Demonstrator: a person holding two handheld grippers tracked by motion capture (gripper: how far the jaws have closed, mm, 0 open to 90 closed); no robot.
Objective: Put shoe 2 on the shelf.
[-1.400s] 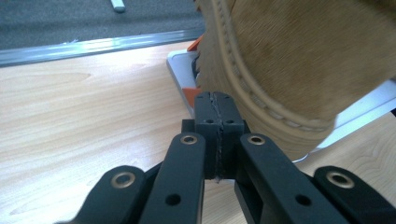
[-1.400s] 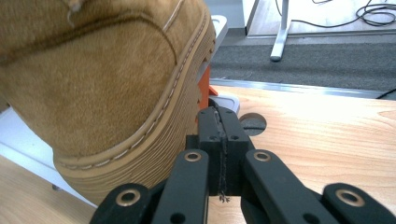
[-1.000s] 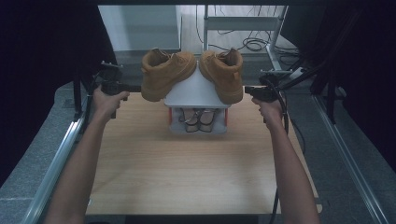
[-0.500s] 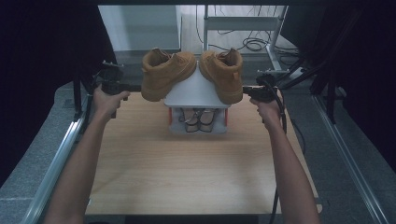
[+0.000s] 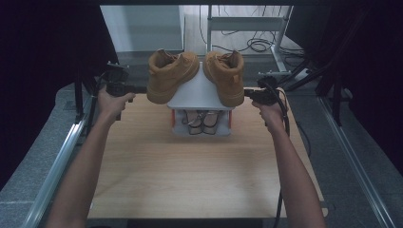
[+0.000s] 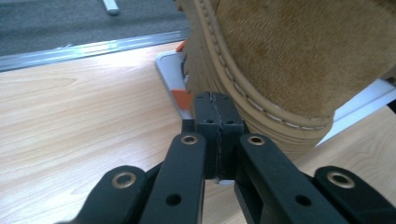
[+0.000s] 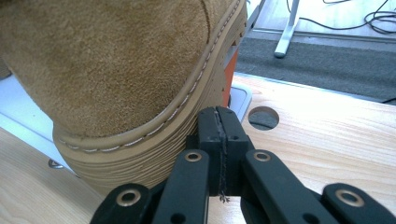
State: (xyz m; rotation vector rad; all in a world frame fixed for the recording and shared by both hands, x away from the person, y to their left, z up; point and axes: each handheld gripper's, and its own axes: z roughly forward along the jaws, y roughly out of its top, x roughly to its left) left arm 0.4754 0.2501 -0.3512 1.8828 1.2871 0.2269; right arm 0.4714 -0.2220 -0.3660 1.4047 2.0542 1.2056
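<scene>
Nothing moved, both claws (image 6: 217, 105) (image 7: 219, 119) clenched empty, boots' (image 5: 172, 76) toes toward person.

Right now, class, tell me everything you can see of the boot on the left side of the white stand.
The left boot is tan suede with pale stitching along its edge and a thick ribbed tan sole. It rests tilted on the sloping top of the white stand, toe toward the person and overhanging the stand's edge. Its twin, the right boot, sits beside it. The left gripper, jaws shut, is right at the sole; whether it touches is unclear.
</scene>
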